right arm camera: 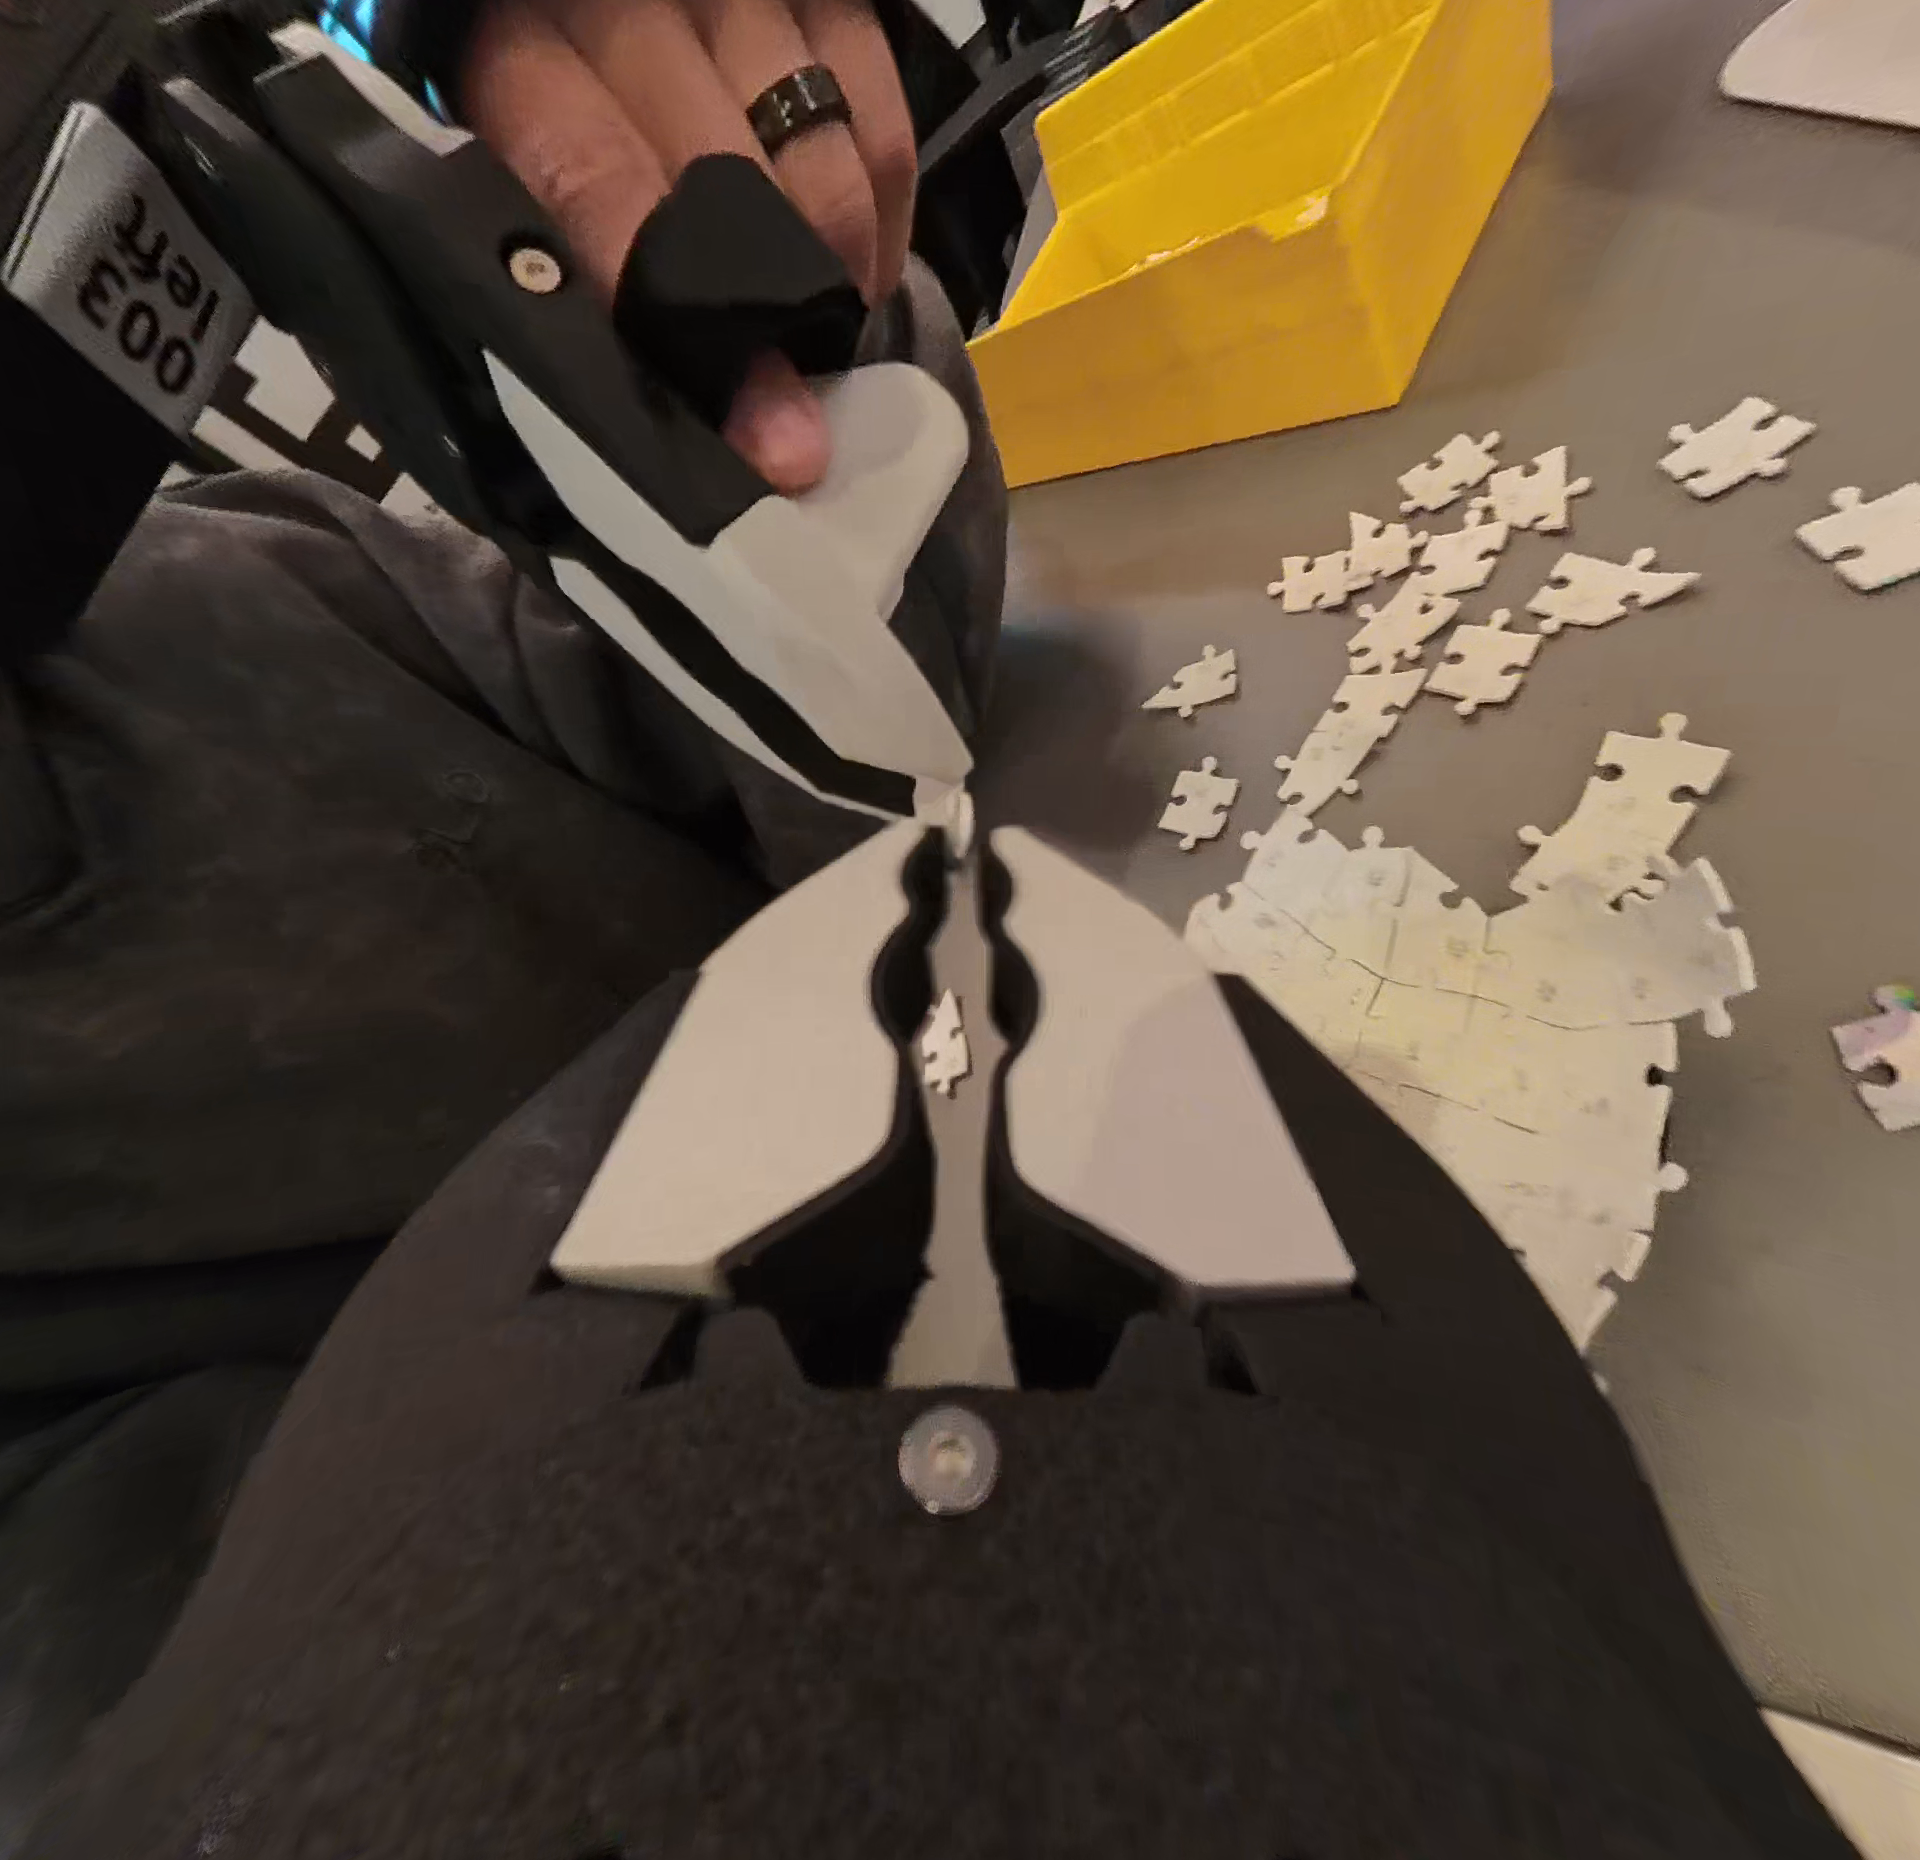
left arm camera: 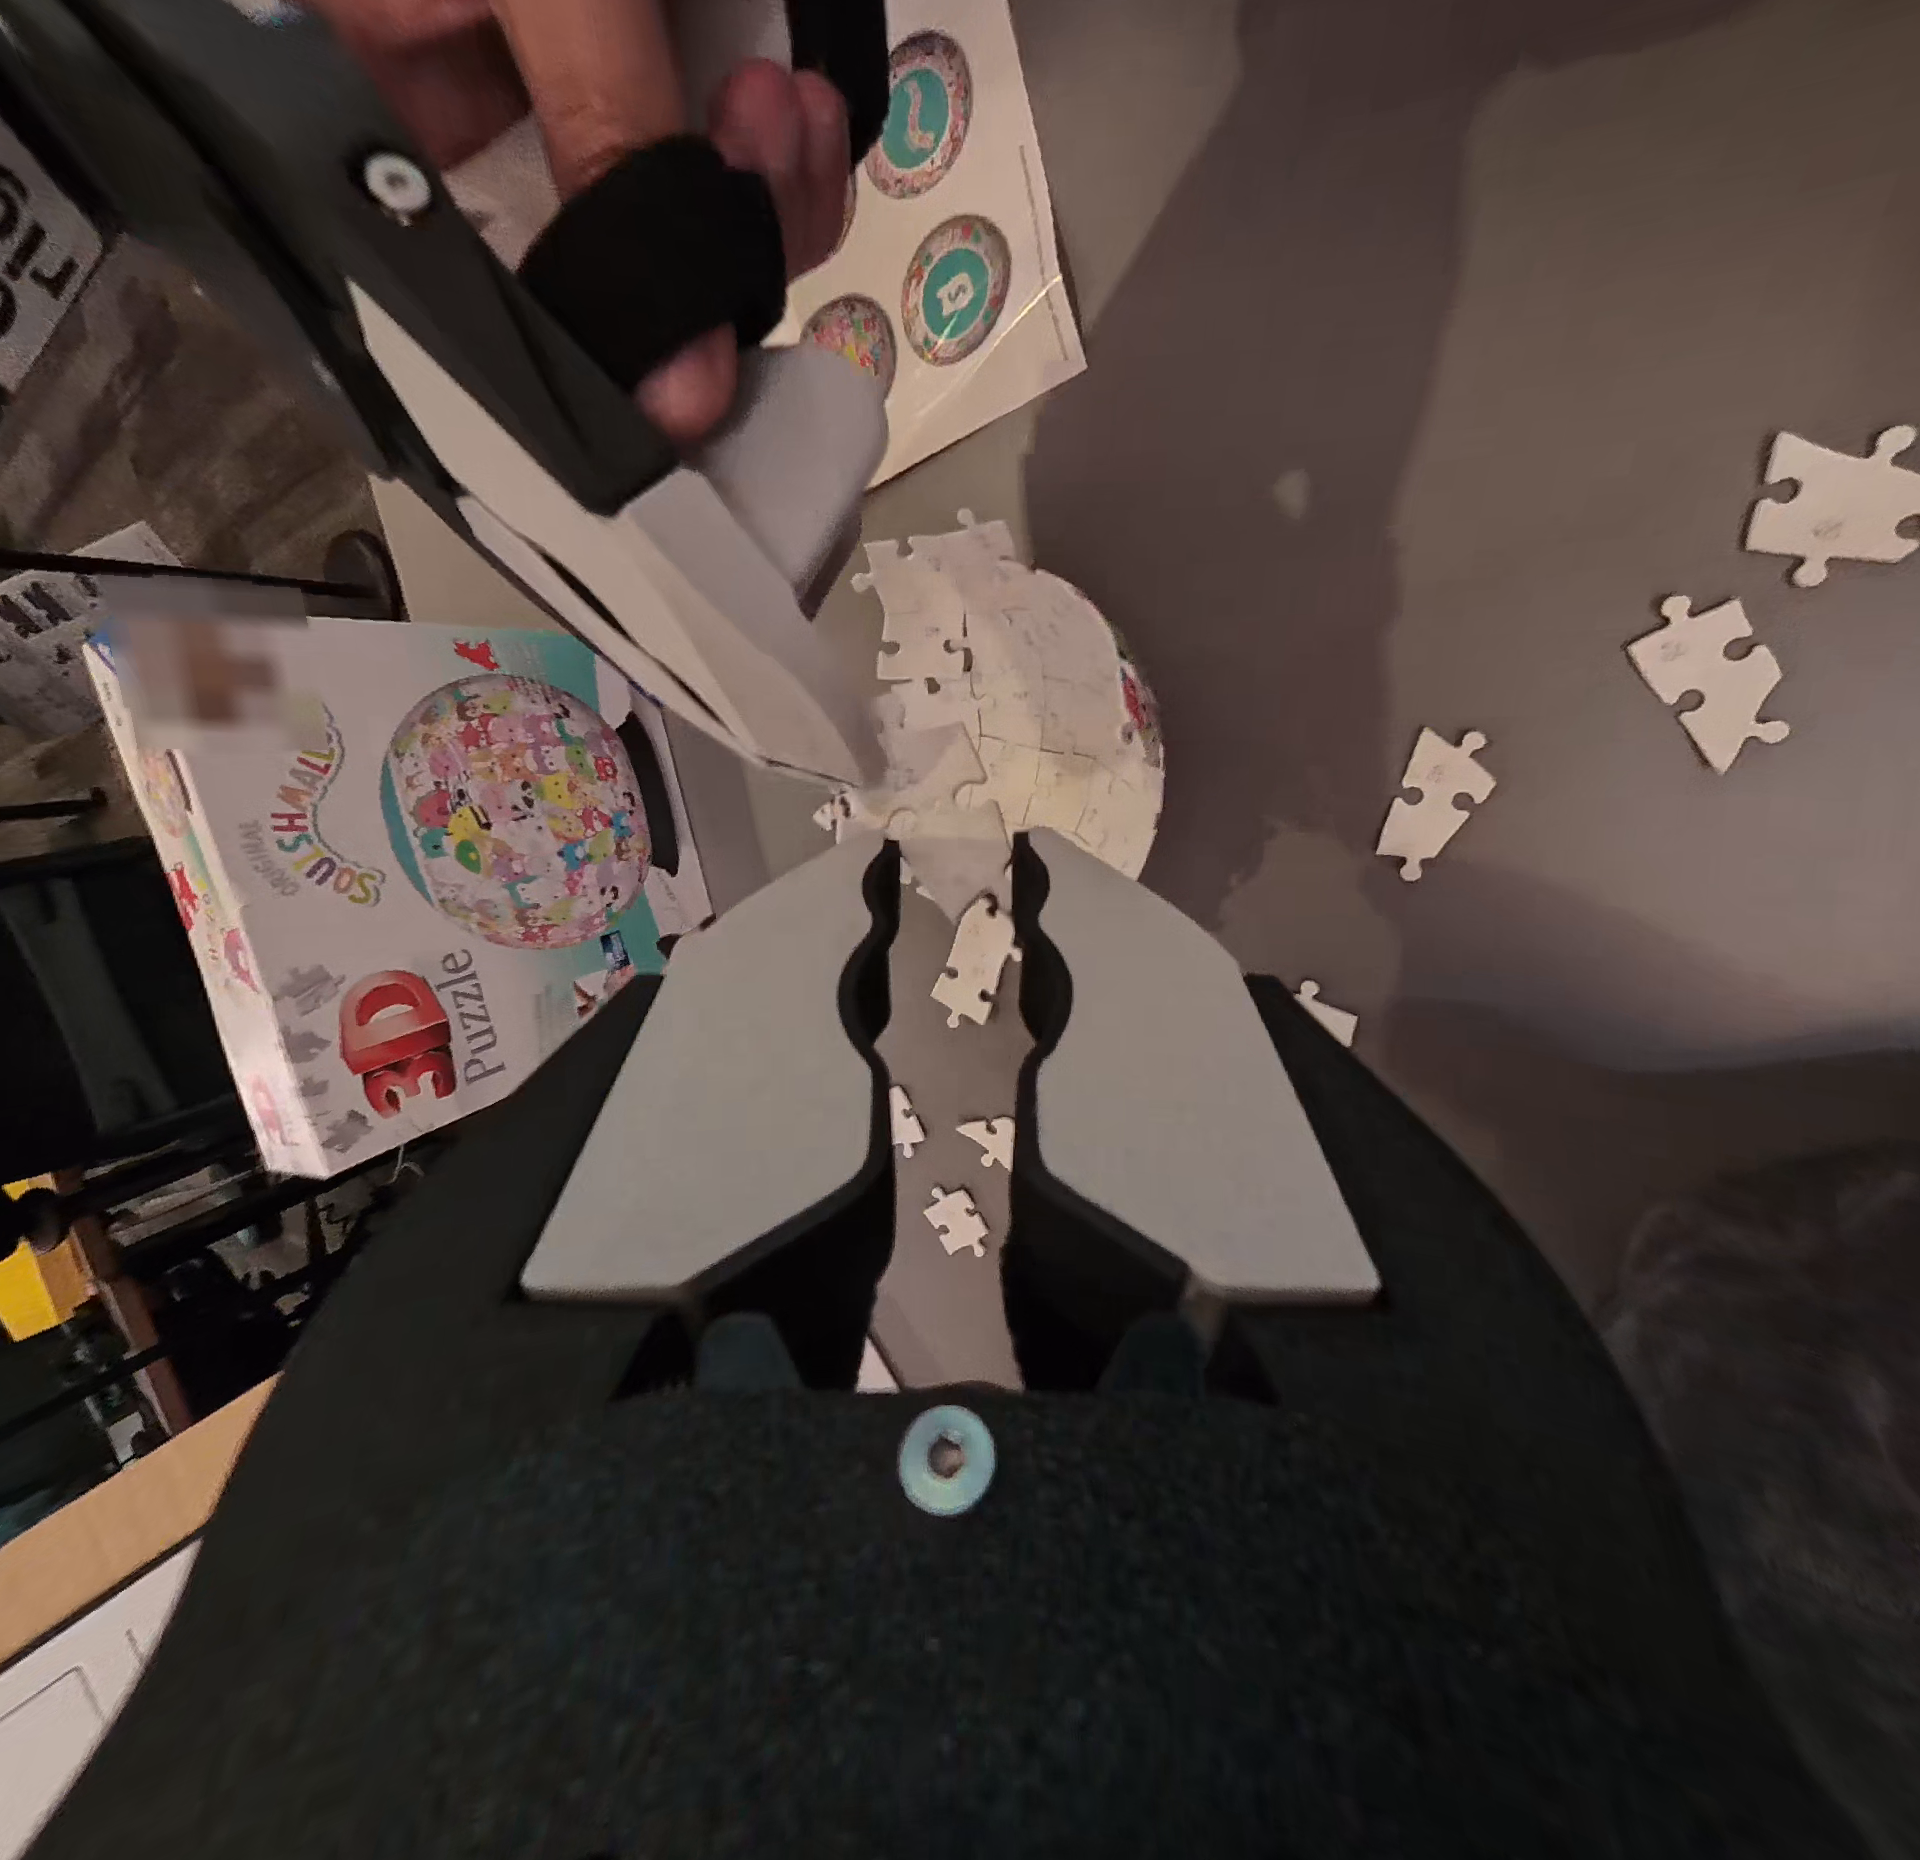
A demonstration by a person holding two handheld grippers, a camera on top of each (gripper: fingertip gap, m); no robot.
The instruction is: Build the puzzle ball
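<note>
Left fingers (left arm camera: pixel 1143 1031) and right fingers (right arm camera: pixel 1122 1041) both pinch one piece (left arm camera: pixel 961 860) tip to tip, touching the half-built ball (left arm camera: pixel 1039 709) just beyond the left tips.

Tabletop (right arm camera: pixel 1714 283) is smooth matt grey. Yellow bin (right arm camera: pixel 1226 283) upper right looks like ribbed plastic, puzzle box (left arm camera: pixel 395 875) at left is glossy printed card, loose pieces (right arm camera: pixel 1475 584) matt white.

box (left arm camera: pixel 416 875) left of part-built ball (left arm camera: pixel 1039 709) | sheet (left arm camera: pixel 956 252) behind ball | loose pieces (left arm camera: pixel 1704 678) right, on worktop (left arm camera: pixel 1558 252)
</note>
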